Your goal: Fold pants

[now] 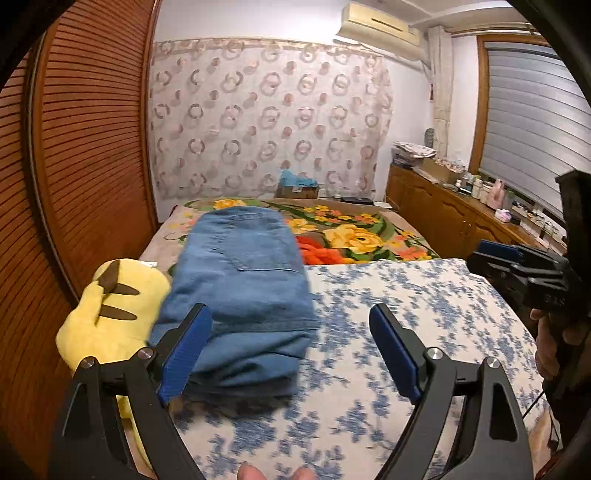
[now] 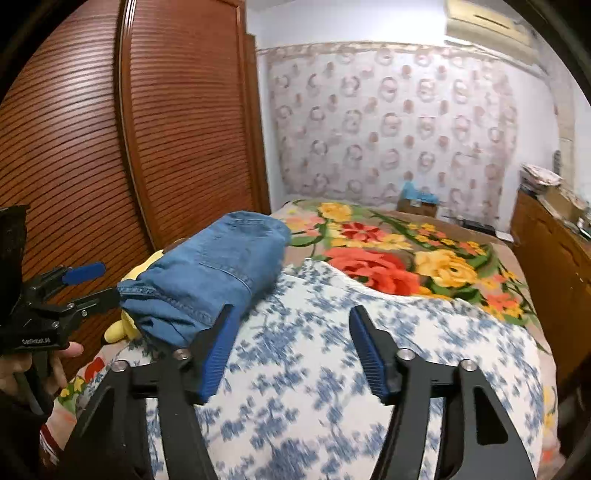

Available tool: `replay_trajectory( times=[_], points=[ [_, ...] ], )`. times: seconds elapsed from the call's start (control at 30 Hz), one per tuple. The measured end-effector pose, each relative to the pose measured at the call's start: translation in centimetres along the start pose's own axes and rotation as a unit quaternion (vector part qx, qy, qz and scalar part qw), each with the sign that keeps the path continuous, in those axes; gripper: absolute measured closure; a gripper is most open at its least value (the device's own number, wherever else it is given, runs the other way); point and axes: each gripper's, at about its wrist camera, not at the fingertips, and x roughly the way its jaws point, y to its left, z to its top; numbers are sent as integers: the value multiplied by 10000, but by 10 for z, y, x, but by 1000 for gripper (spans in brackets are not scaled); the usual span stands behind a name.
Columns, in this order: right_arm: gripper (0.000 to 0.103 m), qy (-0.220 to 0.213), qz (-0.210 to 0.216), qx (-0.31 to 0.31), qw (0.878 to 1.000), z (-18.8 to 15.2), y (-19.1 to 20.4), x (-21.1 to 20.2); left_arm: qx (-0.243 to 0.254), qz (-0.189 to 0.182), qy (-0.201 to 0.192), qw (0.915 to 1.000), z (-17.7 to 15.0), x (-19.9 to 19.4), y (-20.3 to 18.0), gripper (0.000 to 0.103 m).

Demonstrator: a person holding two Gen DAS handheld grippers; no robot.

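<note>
- Pants: blue denim, folded into a compact stack, lying on the bed toward its left side, next to the slatted wooden wardrobe.
- The stack's near part rests on the blue-and-white floral quilt; its far end reaches over the bright flower blanket.
- A yellow plush with brown stripes sits touching the pants' left edge (in the right wrist view it shows only as a yellow bit peeking from under the denim).
- Left gripper: fingers stand wide apart, nothing between the blue pads. The left pad overlaps the near left corner of the stack in the picture; contact cannot be told, and the pads do not press on the cloth.
- Right gripper: fingers apart, moderately wide, empty; only quilt shows between them. The pants lie just left of and beyond its left finger.
- Each gripper appears at the edge of the other's view, held by a hand.
- Background: patterned curtain on the far wall, air conditioner above it, a cluttered wooden counter along the right wall under a window blind.
</note>
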Motion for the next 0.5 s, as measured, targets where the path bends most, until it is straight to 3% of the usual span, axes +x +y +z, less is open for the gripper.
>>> replay_trajectory(
  times=[0.13, 0.37, 0.5],
  points=[
    [27, -108, -237, 135, 9996, -17, -6, -28, 56, -79, 3, 10000, -5, -3, -20, 15],
    [27, -312, -634, 362, 9968, -38, -8, -71, 136, -96, -56, 9998, -11, -14, -57, 15],
    [27, -414, -774, 452, 9951, -48, -8, -96, 245, 81, -134, 9996, -10, -22, -74, 15]
  ],
)
